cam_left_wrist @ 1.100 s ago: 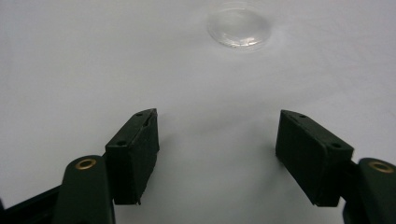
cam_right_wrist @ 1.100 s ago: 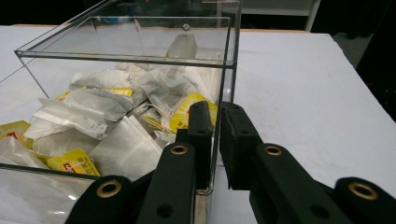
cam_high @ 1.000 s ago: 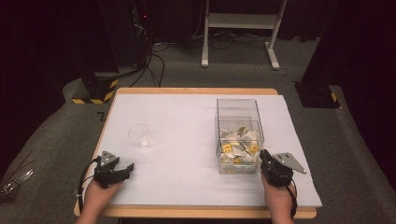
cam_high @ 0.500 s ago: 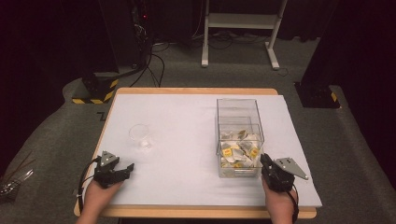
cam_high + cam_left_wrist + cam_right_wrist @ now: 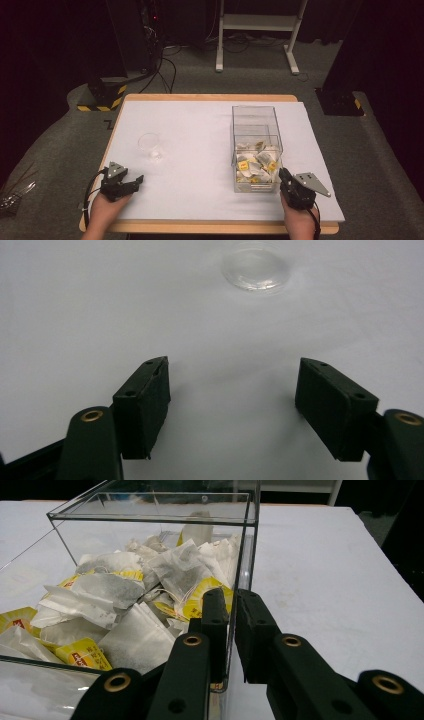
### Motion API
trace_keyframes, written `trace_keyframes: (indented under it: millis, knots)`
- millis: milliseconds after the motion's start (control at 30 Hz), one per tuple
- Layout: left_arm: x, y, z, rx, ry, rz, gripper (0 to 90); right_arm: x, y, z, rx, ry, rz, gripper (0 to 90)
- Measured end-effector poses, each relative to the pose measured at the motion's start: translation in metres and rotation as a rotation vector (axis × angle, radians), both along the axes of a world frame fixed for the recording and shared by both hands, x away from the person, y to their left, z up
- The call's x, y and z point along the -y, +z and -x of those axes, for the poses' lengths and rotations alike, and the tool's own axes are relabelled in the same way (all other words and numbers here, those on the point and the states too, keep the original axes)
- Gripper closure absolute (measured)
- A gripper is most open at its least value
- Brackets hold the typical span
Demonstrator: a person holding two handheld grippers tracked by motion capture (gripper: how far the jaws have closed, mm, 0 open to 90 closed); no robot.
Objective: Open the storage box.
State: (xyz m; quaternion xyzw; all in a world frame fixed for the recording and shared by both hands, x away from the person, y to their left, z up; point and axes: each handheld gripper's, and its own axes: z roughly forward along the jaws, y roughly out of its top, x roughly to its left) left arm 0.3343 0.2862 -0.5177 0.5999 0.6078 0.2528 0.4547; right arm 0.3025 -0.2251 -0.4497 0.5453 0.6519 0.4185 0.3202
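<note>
Teabags (image 5: 150, 580), white paper with yellow tags, lie heaped in the clear square plastic box (image 5: 256, 150), and we read them best in the right gripper view, where the high view gives only pale scraps behind the box wall. We hold the right hand-held gripper (image 5: 231, 625) at the box's near right corner, and its own view shows what the high view cannot: the jaws stand narrow, one inside the box and one outside, with the clear wall (image 5: 245, 555) between them; we cannot tell whether they press it. From above, that gripper (image 5: 292, 186) sits near the front edge of the white tabletop (image 5: 200, 130), with bare cover to its right up to the edge. Our left hand-held gripper (image 5: 232, 405) has its jaws wide apart over bare white surface, holding nothing; its view shows the small clear glass cup (image 5: 256, 271) ahead of it. In the high view this gripper (image 5: 131, 182) lies at the front left corner, the cup (image 5: 149, 146) stands well apart from the box, and open tabletop stretches between them.
</note>
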Motion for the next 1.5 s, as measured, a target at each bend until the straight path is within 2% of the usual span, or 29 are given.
trace_keyframes:
  millis: [1200,1333,1500]
  knots:
    - [0.000,0.000,0.000,0.000,0.000,0.000,30.3,0.004,-0.002,0.021,0.010,0.019,-0.005,81.9]
    - [0.000,0.000,0.000,0.002,0.001,0.003,30.3,0.004,-0.001,0.020,0.006,0.036,-0.014,74.6]
    - [0.000,0.000,0.000,0.002,0.001,0.002,30.3,0.002,0.000,0.019,0.005,0.043,-0.016,71.2]
